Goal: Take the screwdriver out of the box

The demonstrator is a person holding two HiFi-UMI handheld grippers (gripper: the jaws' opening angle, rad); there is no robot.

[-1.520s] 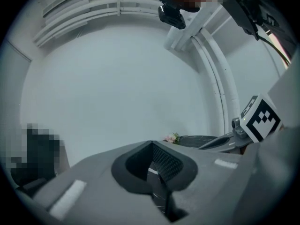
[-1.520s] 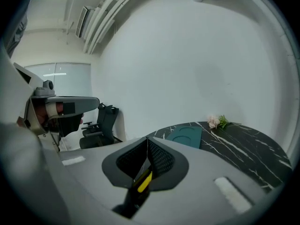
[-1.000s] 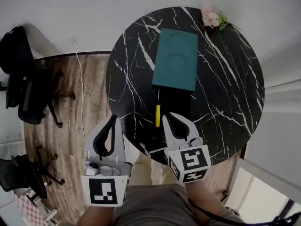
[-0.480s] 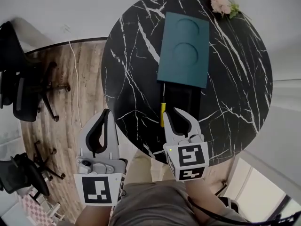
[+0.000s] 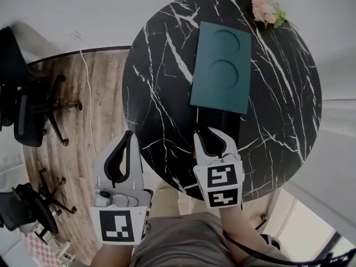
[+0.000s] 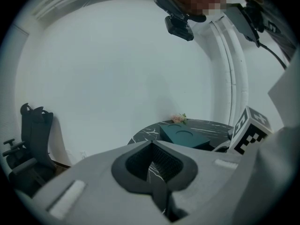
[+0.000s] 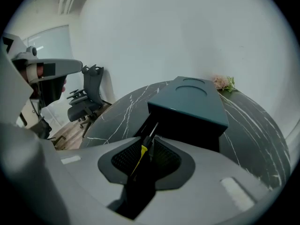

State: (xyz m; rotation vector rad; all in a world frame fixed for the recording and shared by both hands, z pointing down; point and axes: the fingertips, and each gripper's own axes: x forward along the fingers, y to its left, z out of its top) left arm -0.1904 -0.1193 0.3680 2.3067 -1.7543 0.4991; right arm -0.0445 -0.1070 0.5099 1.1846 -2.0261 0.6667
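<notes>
Lying between the jaws of the right gripper (image 5: 207,137) on the black marble table (image 5: 161,93): one yellow-handled screwdriver (image 7: 140,153), shaft pointing toward the teal box (image 5: 221,68) just beyond. The right jaws have just been opening and stand apart, not pressing it. The left gripper (image 5: 129,135) is beside the table edge, jaws together, nothing held.

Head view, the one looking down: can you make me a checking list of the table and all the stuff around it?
Surface: round black marble table with white veins.
Job's things: teal box on the table; yellow-handled screwdriver outside it, on the near side.
Clutter: pink flowers at the table's far edge.
Grippers: left gripper shut and empty, beside the table; right gripper has just been opening its jaws, which stand apart with the screwdriver between them.
Cables: thin cable on the floor.
Surroundings: office chairs, wooden floor, white wall.
</notes>
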